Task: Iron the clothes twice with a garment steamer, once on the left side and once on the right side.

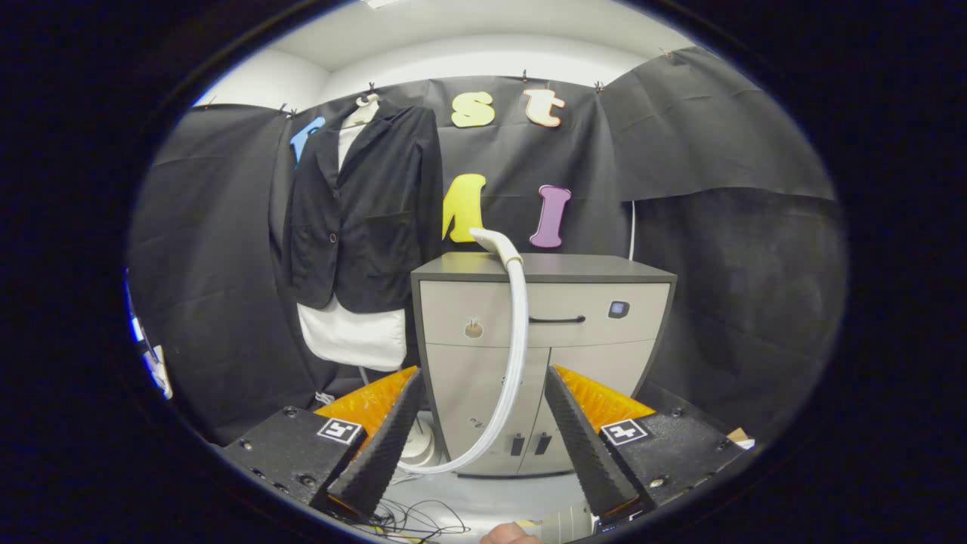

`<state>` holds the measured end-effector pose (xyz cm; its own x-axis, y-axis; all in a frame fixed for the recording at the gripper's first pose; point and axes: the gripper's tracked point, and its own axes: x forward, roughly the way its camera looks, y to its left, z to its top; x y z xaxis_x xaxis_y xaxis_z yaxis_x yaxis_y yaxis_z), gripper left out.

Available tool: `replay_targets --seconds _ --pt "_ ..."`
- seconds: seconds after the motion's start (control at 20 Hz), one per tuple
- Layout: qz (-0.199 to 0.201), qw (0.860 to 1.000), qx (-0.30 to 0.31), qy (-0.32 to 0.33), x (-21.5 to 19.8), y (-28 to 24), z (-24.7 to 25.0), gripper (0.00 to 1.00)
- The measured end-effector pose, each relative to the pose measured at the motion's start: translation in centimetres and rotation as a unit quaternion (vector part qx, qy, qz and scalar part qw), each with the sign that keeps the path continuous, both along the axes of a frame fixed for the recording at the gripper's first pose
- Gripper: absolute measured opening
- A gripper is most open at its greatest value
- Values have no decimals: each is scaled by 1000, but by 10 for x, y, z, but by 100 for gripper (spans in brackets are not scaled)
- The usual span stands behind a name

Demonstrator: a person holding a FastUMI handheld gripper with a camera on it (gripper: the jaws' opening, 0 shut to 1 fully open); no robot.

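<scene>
1. Your gripper [483,423] has its two fingers wide apart, holding nothing
2. The white steamer head with its long bendy hose [515,332] rests on the front edge of the grey cabinet [597,268] top; the hose hangs down the front, between your fingers but beyond them
3. The black jacket [363,211] hangs left of the cabinet, over a white dummy
4. The head looks hard and light; grab it near the top. I think the hose will tug back
</scene>
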<state>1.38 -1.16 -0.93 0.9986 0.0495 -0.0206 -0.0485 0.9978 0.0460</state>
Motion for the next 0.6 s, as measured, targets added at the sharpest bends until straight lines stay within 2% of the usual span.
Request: replay_targets --seconds 0.35,0.5,0.6 --pt "-13 1000 2 3 10 6 9 100" --pt "-5 1000 0 5 17 15 18 100" --pt "-23 1000 3 -1 22 13 32 100"
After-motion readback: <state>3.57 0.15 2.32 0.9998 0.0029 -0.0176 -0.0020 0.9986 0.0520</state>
